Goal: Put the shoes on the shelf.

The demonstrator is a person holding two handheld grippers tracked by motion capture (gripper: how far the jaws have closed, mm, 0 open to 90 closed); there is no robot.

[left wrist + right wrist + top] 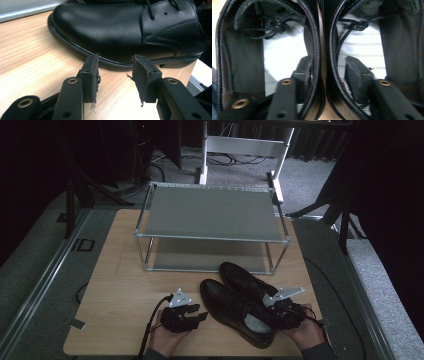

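Right gripper (325,75): one jaw inside each glossy black leather lace-up shoe (235,312), straddling the two touching inner collars; whether the pads press yet, I can't tell. The pair sits on the pale wooden table (115,285) before the grey two-tier metal rack (210,212). Left gripper (115,75) hangs spread, empty, beside the near shoe's sole. Risk: a thin-collar pinch could drop one shoe. The right gripper view shows the insoles; the high view shows the rack.

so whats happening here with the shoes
A person works two hand-held grippers over a pair of black shoes on a wooden table, in front of a two-tier rack with bare shelves. The right gripper has one jaw inside each shoe, straddling their two adjoining inner walls at the heels. The left gripper hovers open beside the left shoe's toe, holding nothing.
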